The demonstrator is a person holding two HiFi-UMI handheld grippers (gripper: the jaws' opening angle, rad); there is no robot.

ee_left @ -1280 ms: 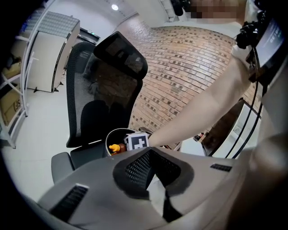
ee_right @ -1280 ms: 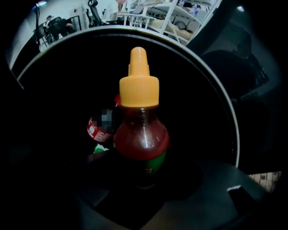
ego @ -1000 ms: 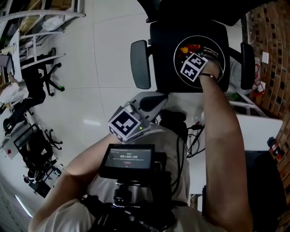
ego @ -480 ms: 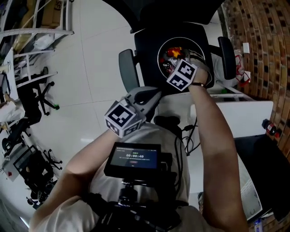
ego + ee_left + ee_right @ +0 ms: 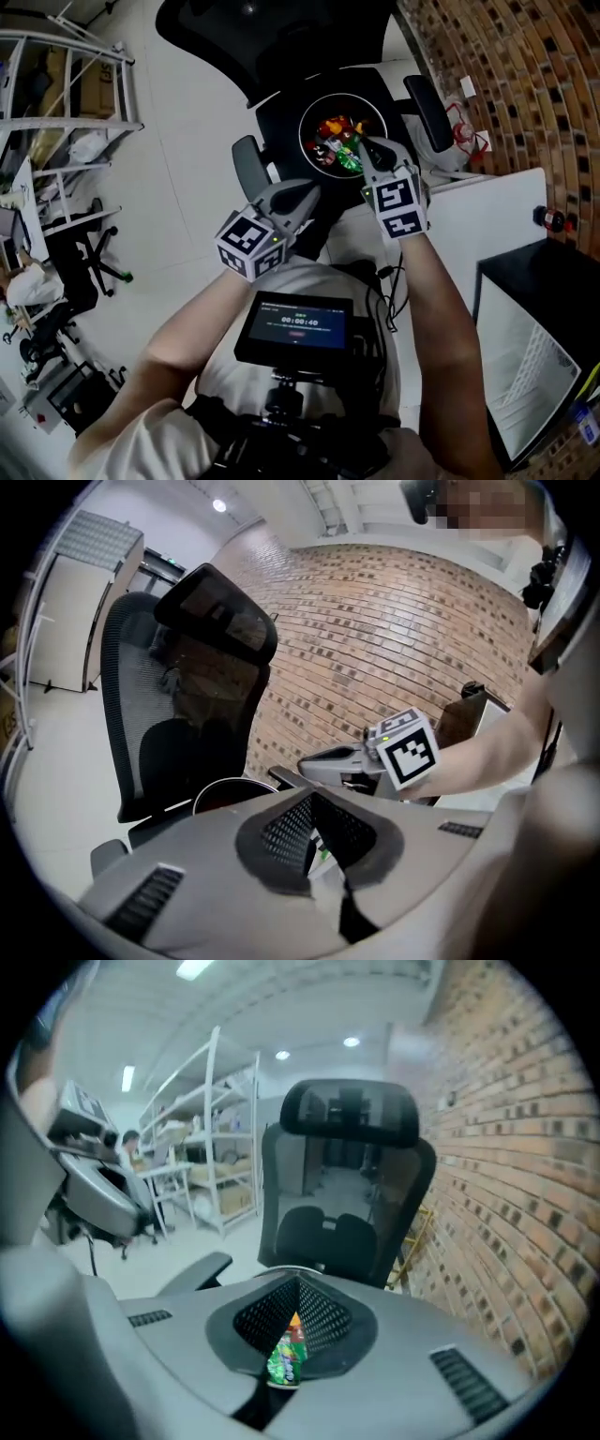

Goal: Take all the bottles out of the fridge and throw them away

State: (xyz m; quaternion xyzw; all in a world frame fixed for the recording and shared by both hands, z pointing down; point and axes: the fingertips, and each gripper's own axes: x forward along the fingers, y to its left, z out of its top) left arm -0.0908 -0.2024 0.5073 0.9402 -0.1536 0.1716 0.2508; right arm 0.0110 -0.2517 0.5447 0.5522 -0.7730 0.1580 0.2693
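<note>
A black round bin stands on the seat of a black office chair and holds several colourful bottles. My right gripper hovers over the bin's near right rim. Its jaws have just been closing and now stand shut with nothing between them. In the right gripper view, a green bottle lying in the bin shows through the slit under the shut right gripper. My left gripper hangs in front of the chair, shut and empty; its pads meet in the left gripper view.
The chair's armrests flank the bin. A brick wall runs along the right, with a white tabletop and a dark box holding a white wire shelf below it. Metal shelving and other chairs stand at the left.
The right gripper has risen out of the bin, rolled so that its marker cube faces up, and shut its jaws. The left gripper has lifted a little.
</note>
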